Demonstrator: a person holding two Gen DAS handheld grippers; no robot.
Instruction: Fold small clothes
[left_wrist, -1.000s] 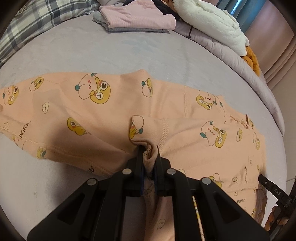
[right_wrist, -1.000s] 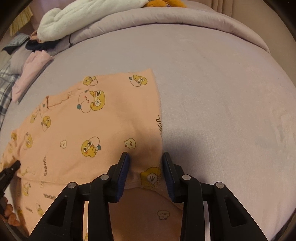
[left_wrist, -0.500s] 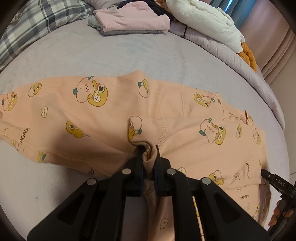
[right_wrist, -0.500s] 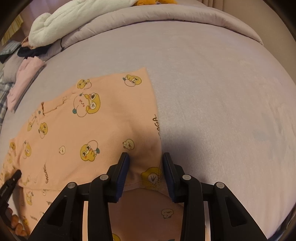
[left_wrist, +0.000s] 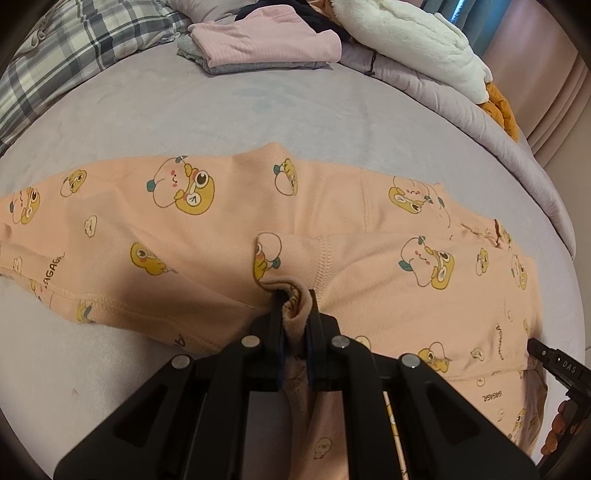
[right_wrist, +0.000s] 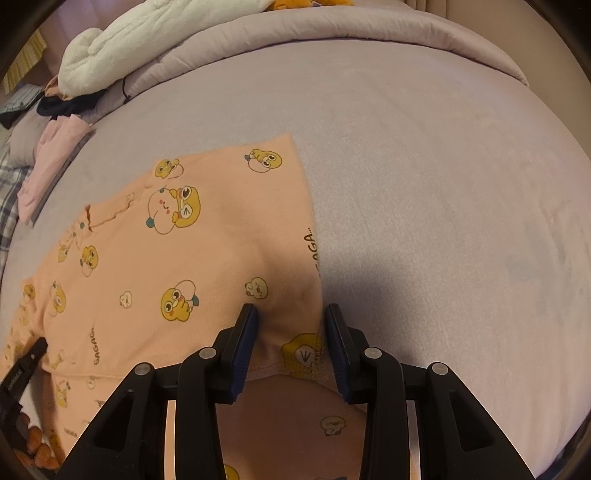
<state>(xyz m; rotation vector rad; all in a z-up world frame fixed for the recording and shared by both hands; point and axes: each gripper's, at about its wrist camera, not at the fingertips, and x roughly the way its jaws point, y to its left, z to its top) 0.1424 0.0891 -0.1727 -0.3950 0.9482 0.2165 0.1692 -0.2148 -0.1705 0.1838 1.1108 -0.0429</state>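
Between the left gripper's (left_wrist: 294, 299) clenched pads sits a bunched fold of the peach garment (left_wrist: 221, 236), spread on the bed (left_wrist: 258, 103); the right gripper (right_wrist: 290, 321) straddles its hem, jaws apart — lifting unevenly could drag it crooked.

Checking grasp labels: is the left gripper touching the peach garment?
Touching. The left wrist view shows the left gripper with its jaws nearly closed on a bunched fold of the peach garment.
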